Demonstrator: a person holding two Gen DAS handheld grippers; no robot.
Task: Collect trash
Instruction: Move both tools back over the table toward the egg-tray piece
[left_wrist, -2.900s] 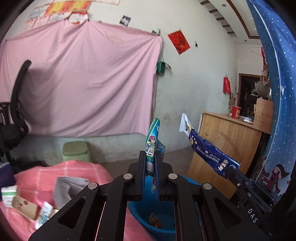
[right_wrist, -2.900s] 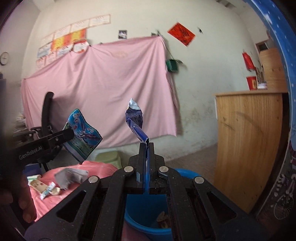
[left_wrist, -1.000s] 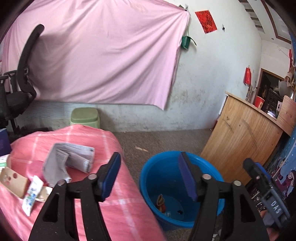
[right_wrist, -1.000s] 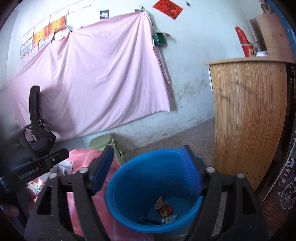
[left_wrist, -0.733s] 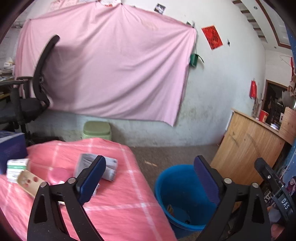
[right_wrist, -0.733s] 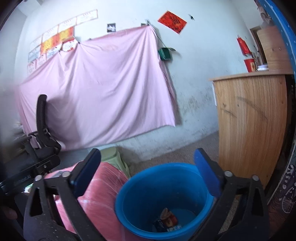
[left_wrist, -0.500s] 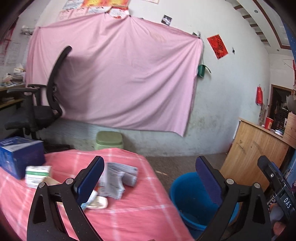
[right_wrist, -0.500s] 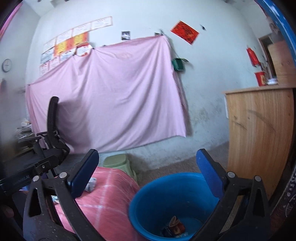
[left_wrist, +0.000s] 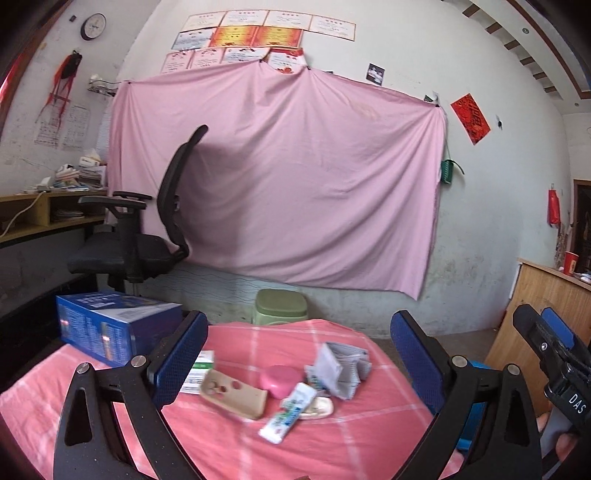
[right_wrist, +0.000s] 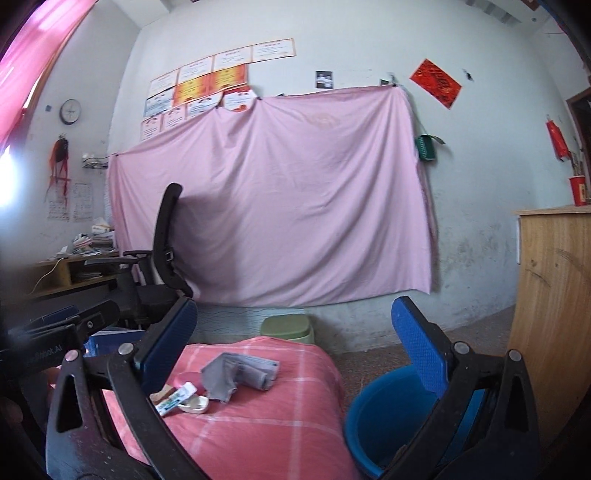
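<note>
I see the trash, a white wrapper, a tan card and crumpled grey paper, lying on the pink-clothed worktop. The blue bin stands beside the worktop. My left gripper and right gripper both gape wide, holding nothing.

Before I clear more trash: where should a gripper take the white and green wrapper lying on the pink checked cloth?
Take the white and green wrapper across its narrow width near the free near end, from above: it lies flat, its far end by the cream oval dish.
</note>
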